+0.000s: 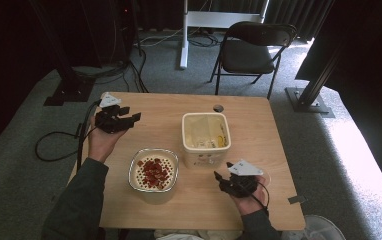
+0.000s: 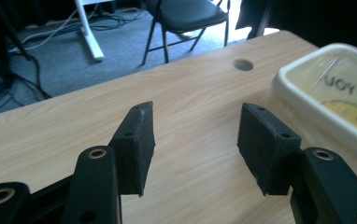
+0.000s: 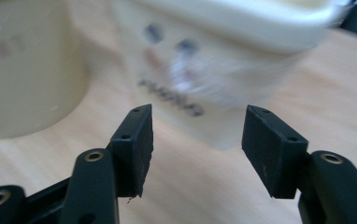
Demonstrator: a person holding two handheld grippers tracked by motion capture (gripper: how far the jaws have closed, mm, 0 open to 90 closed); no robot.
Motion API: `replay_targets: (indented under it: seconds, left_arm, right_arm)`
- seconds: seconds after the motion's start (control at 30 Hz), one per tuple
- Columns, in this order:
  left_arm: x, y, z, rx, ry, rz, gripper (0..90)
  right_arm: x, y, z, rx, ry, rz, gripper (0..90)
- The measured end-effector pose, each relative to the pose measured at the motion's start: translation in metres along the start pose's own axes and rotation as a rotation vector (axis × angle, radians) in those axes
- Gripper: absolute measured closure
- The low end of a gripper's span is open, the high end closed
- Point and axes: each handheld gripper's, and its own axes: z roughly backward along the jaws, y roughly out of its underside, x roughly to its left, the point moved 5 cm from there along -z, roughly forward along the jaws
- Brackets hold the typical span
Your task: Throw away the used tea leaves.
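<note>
**Both grippers empty above the desk, one on each side of the two tubs**

The right gripper [image 1: 222,178] sits at the near right of the pale wooden desk [image 1: 259,130], held from below by the person's right hand [image 1: 249,196], whose fingers wrap the black body under the grey three-cornered plate. It points away from the person and a little to the left, towards the near right corner of the tall cream square plastic tub [image 1: 205,139]. Its jaws stand apart with nothing between them; in the right gripper view the tub's printed wall [image 3: 200,79] lies blurred just beyond the gap, and the gripper [image 3: 196,149] clears the wood beneath.

The left gripper [image 1: 133,115] is at the far left of the desk, gripped by the left hand [image 1: 101,140], with the forearm in a dark grey sleeve [image 1: 76,200] running up from the lower left edge. It points to the right across the desk, roughly level. Its jaws are also spread and hold nothing: in the left gripper view only bare wood shows between the black pads [image 2: 137,144], with the gripper [image 2: 195,144] well apart from the cream tub's rim [image 2: 307,100] at the right.

Between the two hands, near the front edge, stands a round cream bowl with a perforated insert holding red pieces [image 1: 153,173], just left of the tall tub and close to it. A small round hole [image 1: 218,108] marks the desk behind the tub.
</note>
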Motion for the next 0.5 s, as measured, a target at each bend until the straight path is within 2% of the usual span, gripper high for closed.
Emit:
replay_targets:
  seconds: [0.03,0.07,0.17,0.2,0.23,0.27,0.33,0.37,0.4,0.43,0.5]
  left_arm:
    - [0.001,0.006,0.002,-0.004,-0.015,-0.005,47.0]
    - [0.001,0.009,0.003,-0.005,-0.02,-0.004,46.9]
    - [0.003,0.02,0.007,-0.004,-0.061,-0.025,46.6]
    - [0.003,0.02,0.007,-0.004,-0.061,-0.025,46.6]
    - [0.004,0.024,0.009,-0.004,-0.08,-0.033,46.6]
    - [0.005,0.029,0.011,-0.002,-0.1,-0.038,46.6]
    - [0.005,0.032,0.013,-0.003,-0.104,-0.036,46.7]
    - [0.005,0.035,0.015,-0.005,-0.111,-0.038,46.7]
    - [0.005,0.038,0.016,-0.002,-0.119,-0.043,46.6]
    - [0.004,0.043,0.02,-0.001,-0.128,-0.047,46.6]
    - [0.004,0.048,0.025,-0.005,-0.128,-0.044,46.7]
  right_arm:
    - [-0.005,-0.002,0.003,-0.003,0.016,0.0,44.1]
    - [-0.018,-0.006,0.01,-0.008,0.046,-0.005,45.6]
    - [-0.039,-0.009,0.02,-0.01,0.073,-0.034,48.9]
    - [-0.039,-0.009,0.02,-0.01,0.073,-0.034,48.9]
    - [-0.053,-0.007,0.028,-0.01,0.106,-0.042,51.7]
    - [-0.059,-0.005,0.031,-0.01,0.119,-0.045,52.8]
    - [-0.072,-0.001,0.039,-0.01,0.148,-0.065,56.0]
    - [-0.072,-0.001,0.039,-0.01,0.148,-0.065,56.0]
    - [-0.078,0.002,0.043,-0.011,0.166,-0.08,57.1]
    - [-0.092,0.007,0.052,-0.014,0.201,-0.1,59.7]
    - [-0.105,0.014,0.06,-0.008,0.238,-0.124,61.6]
